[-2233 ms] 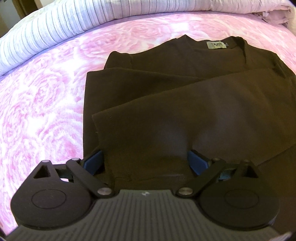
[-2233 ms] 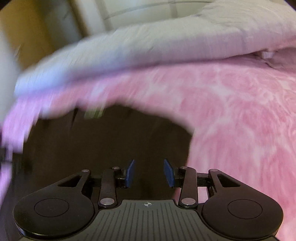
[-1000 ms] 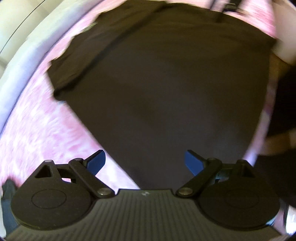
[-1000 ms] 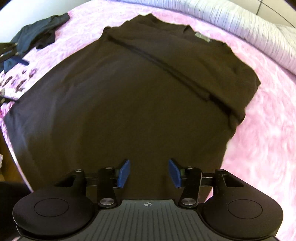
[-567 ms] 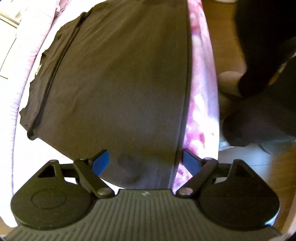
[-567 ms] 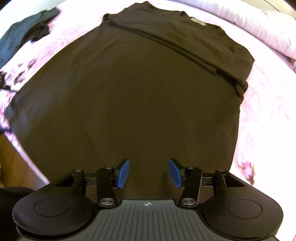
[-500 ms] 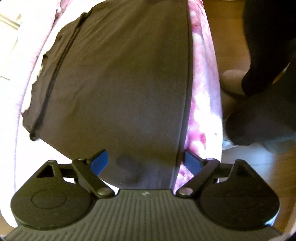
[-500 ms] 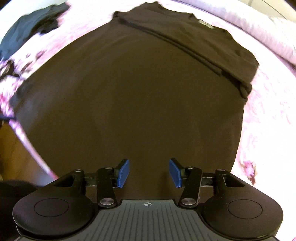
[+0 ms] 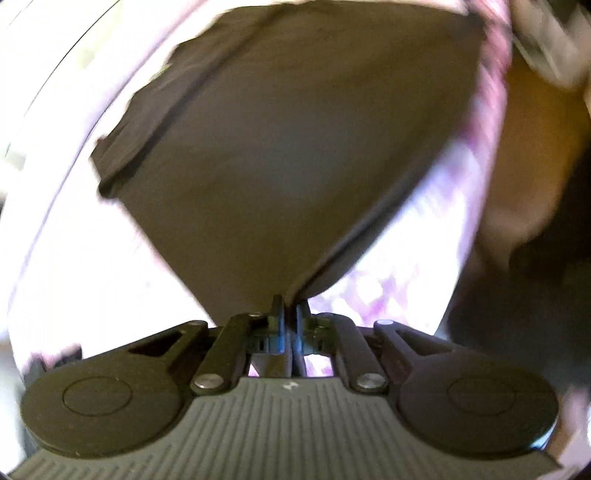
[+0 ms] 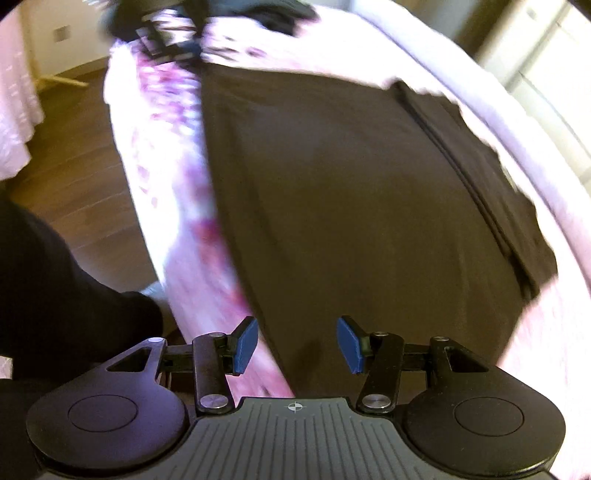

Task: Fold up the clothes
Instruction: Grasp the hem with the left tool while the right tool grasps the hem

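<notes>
Since half a second back: left gripper (image 9: 290,308) gone from wide open to clamped on a bottom corner of the dark brown shirt (image 9: 295,147), corner lifted off the pink floral bedspread (image 9: 424,258), hem rising in a ridge toward it. Left view motion-blurred, washed out white at left; fabric between the fingers hidden by the linkage. Dark shape at far right of that view too smeared to identify. Right gripper (image 10: 297,343) parted wide, blue pads (image 10: 349,343) straddling the shirt's near edge over the bed, nothing gripped; contact with cloth not determinable. Shirt otherwise flat on bedspread, sleeves folded in at far end. Dark clothing heap (image 10: 221,22) at bed's far end blurred, cut by frame. Wooden floor (image 10: 74,155) beside bed.
</notes>
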### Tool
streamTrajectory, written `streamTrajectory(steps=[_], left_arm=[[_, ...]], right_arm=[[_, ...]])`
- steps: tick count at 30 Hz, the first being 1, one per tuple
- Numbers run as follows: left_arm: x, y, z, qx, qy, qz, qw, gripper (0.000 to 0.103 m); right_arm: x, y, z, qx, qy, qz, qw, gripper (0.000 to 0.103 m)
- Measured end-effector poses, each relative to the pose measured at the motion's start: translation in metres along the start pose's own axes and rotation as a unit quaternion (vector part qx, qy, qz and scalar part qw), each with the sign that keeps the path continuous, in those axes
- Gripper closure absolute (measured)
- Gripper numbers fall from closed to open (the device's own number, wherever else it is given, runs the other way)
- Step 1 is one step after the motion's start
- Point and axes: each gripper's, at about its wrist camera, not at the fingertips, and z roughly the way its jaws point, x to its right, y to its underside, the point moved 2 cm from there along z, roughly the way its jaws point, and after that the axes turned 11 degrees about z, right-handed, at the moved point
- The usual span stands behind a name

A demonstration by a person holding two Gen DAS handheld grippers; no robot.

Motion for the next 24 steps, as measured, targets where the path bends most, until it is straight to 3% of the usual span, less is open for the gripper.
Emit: streamTrajectory(steps=[4, 8, 12, 14, 15, 16, 24], left_arm=[[-0.035, -0.009, -0.010, 0.005, 0.003, -0.076, 0.9971, 0.099], [-0.047, -0.014, -0.015, 0.008, 0.002, -0.066, 0.9978, 0.099], [-0.045, -0.016, -0.012, 0.010, 0.005, -0.053, 0.9985, 0.099], [-0.044, -0.016, -0.012, 0.010, 0.008, -0.050, 0.9987, 0.099], [-0.042, -0.016, -0.012, 0.010, 0.007, -0.043, 0.9990, 0.099], [-0.039, -0.016, -0.012, 0.009, 0.005, -0.034, 0.9994, 0.099], [-0.035, -0.009, -0.031, 0.004, 0.008, 0.015, 0.9999, 0.100]], right_arm=[[-0.019, -0.009, 0.019, 0.025, 0.019, -0.021, 0.999, 0.049], [-0.011, 0.006, 0.033, 0.012, 0.081, -0.049, 0.995, 0.050], [0.023, 0.043, 0.023, -0.023, 0.146, -0.071, 0.986, 0.068], [0.037, 0.057, 0.016, -0.039, 0.153, -0.078, 0.984, 0.072], [0.043, 0.063, 0.013, -0.048, 0.156, -0.081, 0.983, 0.081], [0.050, 0.070, 0.010, -0.056, 0.159, -0.084, 0.982, 0.100], [0.070, 0.043, -0.034, -0.046, 0.109, -0.068, 0.991, 0.101]])
